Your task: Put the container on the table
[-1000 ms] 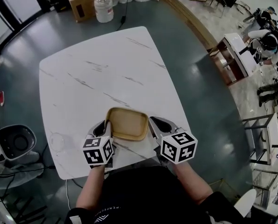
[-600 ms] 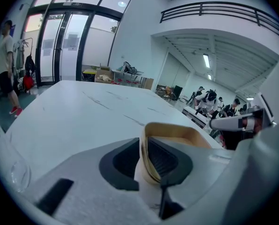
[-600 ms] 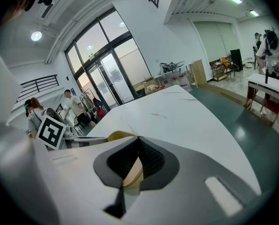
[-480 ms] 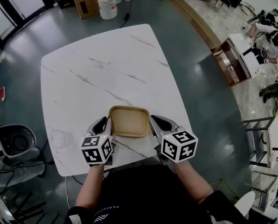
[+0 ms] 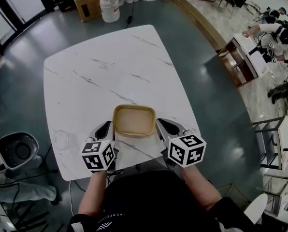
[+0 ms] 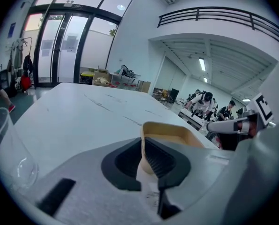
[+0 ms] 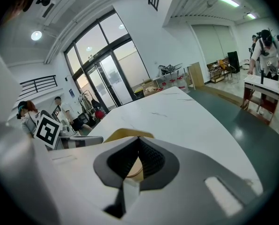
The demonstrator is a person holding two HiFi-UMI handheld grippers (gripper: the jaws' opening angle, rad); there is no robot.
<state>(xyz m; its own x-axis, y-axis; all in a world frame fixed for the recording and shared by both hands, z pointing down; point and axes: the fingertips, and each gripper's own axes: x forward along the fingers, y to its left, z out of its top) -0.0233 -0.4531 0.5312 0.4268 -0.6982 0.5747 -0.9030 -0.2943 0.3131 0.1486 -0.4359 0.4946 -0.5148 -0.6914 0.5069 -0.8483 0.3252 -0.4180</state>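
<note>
**Q:** Holding what, exactly, are the two grippers?

**A:** A shallow tan container with rounded corners, open side up. It sits over the near part of the white marble-patterned table, a little in from the table's near edge.

**Q:** How do the jaws stand?

**A:** The left gripper has its jaws closed on the container's left rim; in the left gripper view the thin tan wall is pinched between the two ribbed pads. The right gripper is clamped the same way on the right rim, and in the right gripper view the tan edge shows in the narrow gap between its pads.

**Q:** Does the container's base touch the table?

**A:** No view settles that.

**Q:** Anything else on the table?

**A:** A clear drinking glass stands near the table's near left edge, apart from the container and to the left of the left gripper. It also shows at the left edge of the left gripper view. The rest of the tabletop, toward its far edge, holds nothing that can be made out.
</note>
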